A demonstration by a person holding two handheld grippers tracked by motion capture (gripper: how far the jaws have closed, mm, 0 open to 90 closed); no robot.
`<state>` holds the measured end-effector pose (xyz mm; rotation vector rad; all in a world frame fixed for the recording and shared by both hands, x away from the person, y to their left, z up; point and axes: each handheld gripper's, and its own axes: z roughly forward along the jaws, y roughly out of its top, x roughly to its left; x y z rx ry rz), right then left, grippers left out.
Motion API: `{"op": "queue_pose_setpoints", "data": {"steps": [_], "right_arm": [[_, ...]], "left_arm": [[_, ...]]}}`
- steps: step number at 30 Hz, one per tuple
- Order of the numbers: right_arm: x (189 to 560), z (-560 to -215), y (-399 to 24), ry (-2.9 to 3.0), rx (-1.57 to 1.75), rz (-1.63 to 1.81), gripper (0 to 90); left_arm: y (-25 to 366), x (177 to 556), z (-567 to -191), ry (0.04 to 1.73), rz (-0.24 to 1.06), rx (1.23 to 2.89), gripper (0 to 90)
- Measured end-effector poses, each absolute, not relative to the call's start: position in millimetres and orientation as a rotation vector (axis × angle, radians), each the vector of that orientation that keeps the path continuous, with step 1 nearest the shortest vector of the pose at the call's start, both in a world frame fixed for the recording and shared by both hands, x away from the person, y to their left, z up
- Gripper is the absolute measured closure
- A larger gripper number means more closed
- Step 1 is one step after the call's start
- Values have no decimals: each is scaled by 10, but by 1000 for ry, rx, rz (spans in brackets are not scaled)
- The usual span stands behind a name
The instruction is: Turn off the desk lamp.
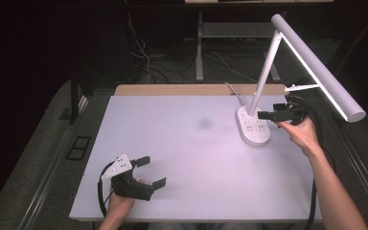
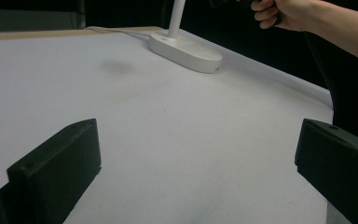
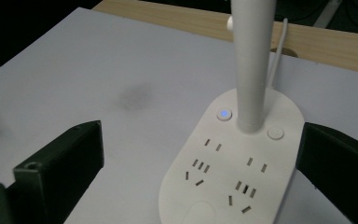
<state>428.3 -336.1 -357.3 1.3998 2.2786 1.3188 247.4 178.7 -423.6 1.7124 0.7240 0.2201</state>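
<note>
The right gripper (image 1: pixel 268 115) hovers just above the desk lamp (image 1: pixel 254 125) base, jaws wide apart and empty. The left gripper (image 1: pixel 152 171), also gaping and empty, rests well apart from the lamp.

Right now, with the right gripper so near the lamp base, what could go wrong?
1. The right gripper hovers open over the lamp base; a wide jaw may press the lit button or its neighbour by accident.
2. The tall stem carries a long lamp head; a sideways knock could tip the lamp.
3. The thin cable behind might snag.
</note>
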Motion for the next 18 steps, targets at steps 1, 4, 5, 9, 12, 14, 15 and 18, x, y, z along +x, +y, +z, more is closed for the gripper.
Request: {"op": "queue_pose_setpoints", "data": {"steps": [1, 4, 5, 9, 12, 14, 15, 18], "right_arm": [[4300, -3590, -3372, 2277, 1406, 1316, 8], [4347, -3644, -3400, 2266, 1430, 1303, 13], [4354, -3656, -3412, 2260, 1432, 1296, 67], [4384, -3694, -3462, 2215, 1456, 1297, 172], [4420, -3707, -3495, 2184, 1442, 1295, 263], [4440, -3715, -3509, 2164, 1445, 1292, 310], [4453, -3724, -3518, 2156, 1448, 1295, 330], [4499, -3756, -3540, 2155, 1467, 1284, 377]], "left_arm": [[1787, 2474, -4235, 724, 221, 1714, 0], [1788, 2473, -4234, 723, 220, 1713, 0], [1789, 2473, -4234, 723, 220, 1713, 0], [1792, 2471, -4233, 724, 221, 1712, 0], [1793, 2470, -4232, 723, 220, 1712, 0], [1795, 2471, -4233, 724, 220, 1710, 0], [1796, 2471, -4233, 726, 220, 1710, 0], [1798, 2470, -4232, 726, 221, 1709, 0]]}}
